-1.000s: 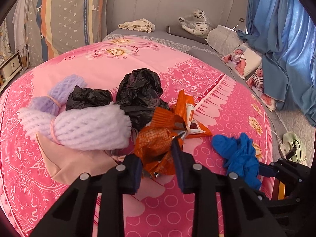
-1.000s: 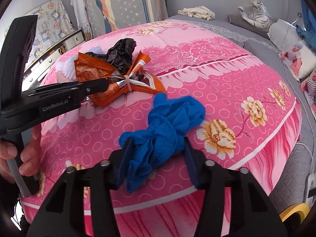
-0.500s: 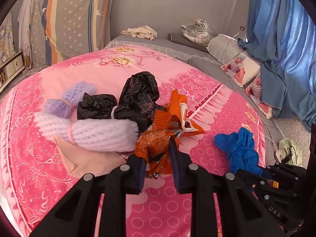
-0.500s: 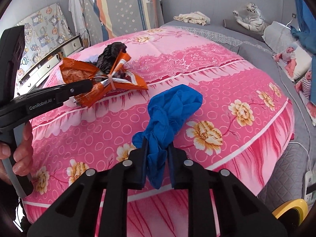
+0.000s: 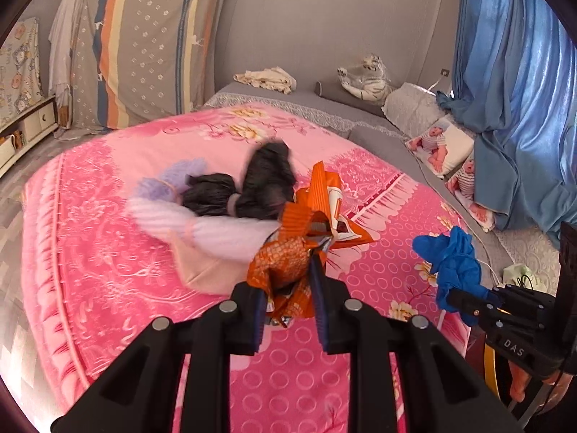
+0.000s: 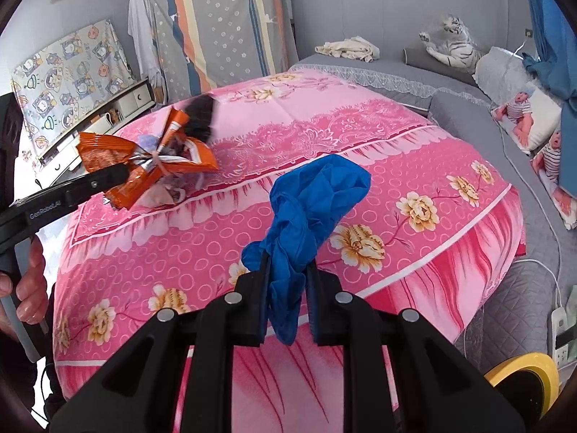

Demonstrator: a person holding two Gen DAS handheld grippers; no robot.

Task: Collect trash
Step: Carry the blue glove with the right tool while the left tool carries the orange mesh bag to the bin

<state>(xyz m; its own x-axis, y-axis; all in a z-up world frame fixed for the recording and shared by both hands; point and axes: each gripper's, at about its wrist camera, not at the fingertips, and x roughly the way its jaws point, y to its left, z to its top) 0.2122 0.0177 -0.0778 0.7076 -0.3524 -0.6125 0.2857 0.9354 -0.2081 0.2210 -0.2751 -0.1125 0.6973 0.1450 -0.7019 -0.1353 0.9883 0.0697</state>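
black hand-held gripper (image 5: 288,281), silver screws, blue pads

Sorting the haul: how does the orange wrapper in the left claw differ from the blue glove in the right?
The orange wrapper is crinkled, printed foil; the blue glove is plain and soft. The wrapper fans out stiffly; the glove hangs in a limp twist. Both are pinched shut in a claw.

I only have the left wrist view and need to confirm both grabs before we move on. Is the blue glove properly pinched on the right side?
Observer: Yes. The right wrist view shows the blue glove pressed between both pads of the right hand-held gripper, with its tail hanging below them.
Operator: And my wrapper, seen from the side?
Observer: The left hand-held gripper clamps the orange wrapper at its bunched middle, and both ends fan out free.
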